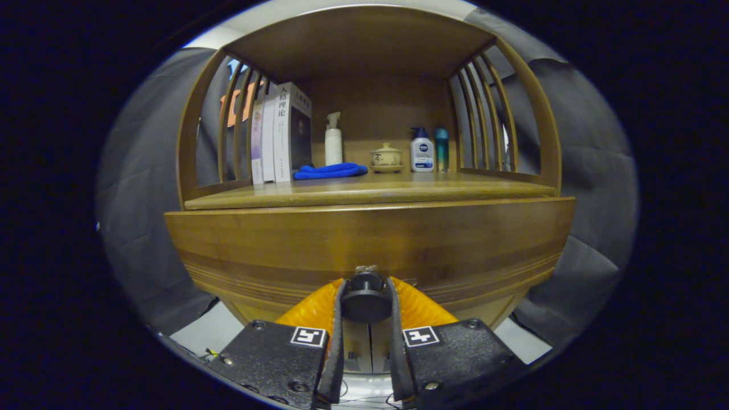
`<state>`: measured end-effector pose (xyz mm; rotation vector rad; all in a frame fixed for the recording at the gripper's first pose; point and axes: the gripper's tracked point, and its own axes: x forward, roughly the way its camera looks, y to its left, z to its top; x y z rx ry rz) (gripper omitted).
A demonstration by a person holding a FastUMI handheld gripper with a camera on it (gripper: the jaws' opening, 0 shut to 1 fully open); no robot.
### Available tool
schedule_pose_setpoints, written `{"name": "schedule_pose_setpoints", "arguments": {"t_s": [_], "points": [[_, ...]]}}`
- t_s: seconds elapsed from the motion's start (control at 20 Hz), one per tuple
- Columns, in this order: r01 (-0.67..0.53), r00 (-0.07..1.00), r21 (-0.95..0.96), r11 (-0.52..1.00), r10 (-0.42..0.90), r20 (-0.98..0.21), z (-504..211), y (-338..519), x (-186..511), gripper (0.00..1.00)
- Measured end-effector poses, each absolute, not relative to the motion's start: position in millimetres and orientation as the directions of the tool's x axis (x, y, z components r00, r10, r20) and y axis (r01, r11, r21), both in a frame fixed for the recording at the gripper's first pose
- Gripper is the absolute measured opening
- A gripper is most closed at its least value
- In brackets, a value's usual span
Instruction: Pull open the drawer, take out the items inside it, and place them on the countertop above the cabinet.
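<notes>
Gripper [365,299] was pinching the round dark drawer knob [365,296]; both fingers [337,336] pressed against its sides, one on each flank. The knob sat on the wooden drawer front [364,239], at its lower middle, and the front looked flush with the cabinet, drawer closed. Contents of the drawer could not be seen.

Above the drawer front lay the desk [364,193], the cabinet's countertop, under a wooden hutch with slatted sides [484,114]. On it, from the left: a row of upright books [279,134] against the left slats; a folded blue cloth [330,171] just beside the books; a white pump bottle [333,139] behind the cloth; a small lidded ceramic cup on a saucer [386,158] near the middle; a white lotion bottle with blue cap [422,151]; and a teal bottle [441,149] touching or just beside it.
</notes>
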<state>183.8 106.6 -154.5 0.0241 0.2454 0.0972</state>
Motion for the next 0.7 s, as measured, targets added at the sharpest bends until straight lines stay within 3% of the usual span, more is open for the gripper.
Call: {"name": "schedule_pose_setpoints", "arguments": {"t_s": [0.7], "points": [[-0.105,0.960,0.055,0.993,0.115,-0.255,-160.4,95.8,102.8,0.36]]}}
